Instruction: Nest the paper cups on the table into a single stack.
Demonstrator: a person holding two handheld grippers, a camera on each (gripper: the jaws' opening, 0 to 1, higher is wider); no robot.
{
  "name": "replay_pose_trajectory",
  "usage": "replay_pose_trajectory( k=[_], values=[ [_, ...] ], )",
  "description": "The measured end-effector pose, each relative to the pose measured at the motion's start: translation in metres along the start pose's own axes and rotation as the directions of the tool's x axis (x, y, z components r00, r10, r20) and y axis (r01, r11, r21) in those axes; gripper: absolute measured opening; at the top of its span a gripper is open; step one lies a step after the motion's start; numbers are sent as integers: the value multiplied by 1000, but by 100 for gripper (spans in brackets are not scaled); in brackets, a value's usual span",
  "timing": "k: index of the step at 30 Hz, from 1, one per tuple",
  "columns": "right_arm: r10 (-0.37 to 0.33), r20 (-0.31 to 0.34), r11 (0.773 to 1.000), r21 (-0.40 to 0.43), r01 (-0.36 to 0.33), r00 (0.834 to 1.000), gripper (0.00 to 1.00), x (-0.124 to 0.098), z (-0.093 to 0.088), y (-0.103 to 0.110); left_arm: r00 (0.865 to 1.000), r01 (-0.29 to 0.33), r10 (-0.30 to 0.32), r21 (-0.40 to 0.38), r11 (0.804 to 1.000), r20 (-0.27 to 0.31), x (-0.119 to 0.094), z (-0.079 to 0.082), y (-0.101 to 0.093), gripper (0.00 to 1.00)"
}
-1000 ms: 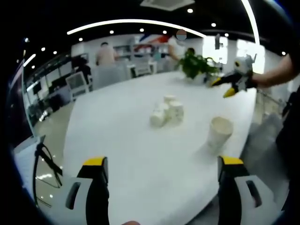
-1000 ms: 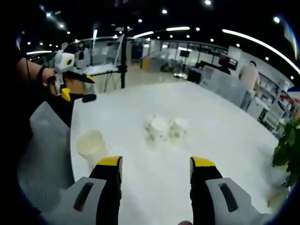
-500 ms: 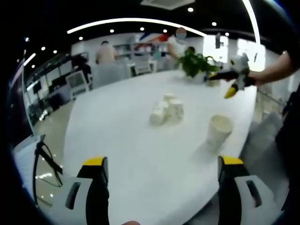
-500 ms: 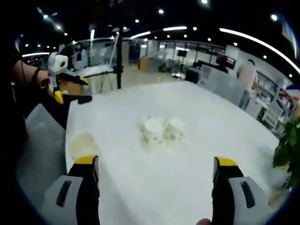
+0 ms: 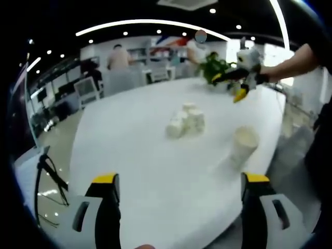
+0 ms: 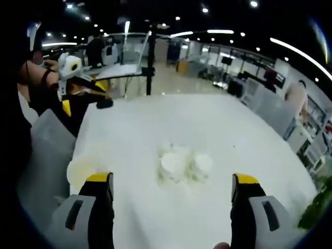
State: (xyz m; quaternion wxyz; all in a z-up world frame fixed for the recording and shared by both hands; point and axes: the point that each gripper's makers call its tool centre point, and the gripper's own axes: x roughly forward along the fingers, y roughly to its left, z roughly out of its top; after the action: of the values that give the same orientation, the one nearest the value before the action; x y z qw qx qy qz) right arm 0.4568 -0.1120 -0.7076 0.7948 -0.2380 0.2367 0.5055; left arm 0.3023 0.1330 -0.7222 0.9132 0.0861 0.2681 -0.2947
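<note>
In the left gripper view, the left gripper (image 5: 179,194) hangs over the near end of a long white table (image 5: 140,171) with its two yellow-tipped jaws wide apart and nothing between them. Ahead of the jaws, about midway down the table, a small cluster of paper cups (image 5: 185,121) stands close together. A single larger paper cup (image 5: 243,145) stands apart from the cluster, nearer the left gripper's right jaw and close to the table's edge. Beyond it, the right gripper (image 5: 234,83) is held above the far right part of the table, in front of a green plant (image 5: 215,67); its jaws also look spread.

In the right gripper view, the right gripper (image 6: 173,194) has its jaws wide apart and holds nothing. The cluster of paper cups (image 6: 182,165) sits just ahead, between the two jaws. The single cup (image 6: 81,171) stands beside the left jaw, at the table's edge. The left gripper (image 6: 83,91) shows at the far left, held above the table's corner.
</note>
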Motion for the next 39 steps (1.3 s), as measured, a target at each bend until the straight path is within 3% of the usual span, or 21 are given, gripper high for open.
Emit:
replay_pose_trajectory(
  k=[5, 6, 9, 13, 14, 19, 25, 28, 29, 39],
  values=[
    [56, -31, 998, -11, -56, 998, 88, 26, 17, -5, 1000, 2, -2, -5, 1000, -10, 3, -6, -1, 98],
    [69, -53, 997, -26, -71, 996, 88, 35, 14, -14, 1000, 3, -3, -2, 1000, -16, 3, -7, -2, 98],
    [118, -74, 993, -13, -120, 990, 85, 51, 16, -12, 1000, 1, -2, -12, 1000, -22, 4, -10, -3, 98],
    [207, -143, 978, 22, -206, 968, 75, 68, 16, 4, 1000, 0, 0, -20, 1000, -23, 4, -12, -4, 98],
    [211, -183, 977, 36, -208, 960, 70, 71, 12, 4, 1000, 0, 0, -22, 1000, -21, 5, -12, -4, 97],
    [228, -209, 973, 81, -216, 951, 63, 87, 16, -3, 1000, 0, -1, -31, 1000, -17, 8, -13, -4, 97],
    [282, -257, 958, 121, -258, 924, 50, 102, 24, -5, 1000, 11, -11, -38, 999, -12, 12, -15, -8, 97],
    [288, -285, 956, 150, -254, 914, 50, 109, 21, -9, 1000, 19, -19, -45, 999, -14, 13, -17, -10, 97],
    [301, -296, 947, 203, -248, 907, 50, 112, 18, -9, 1000, 21, -22, -43, 999, -13, 13, -17, -11, 97],
    [306, -336, 933, 293, -210, 891, 46, 130, 8, -11, 999, 30, -31, -47, 998, -17, 12, -25, -10, 97]
  ],
)
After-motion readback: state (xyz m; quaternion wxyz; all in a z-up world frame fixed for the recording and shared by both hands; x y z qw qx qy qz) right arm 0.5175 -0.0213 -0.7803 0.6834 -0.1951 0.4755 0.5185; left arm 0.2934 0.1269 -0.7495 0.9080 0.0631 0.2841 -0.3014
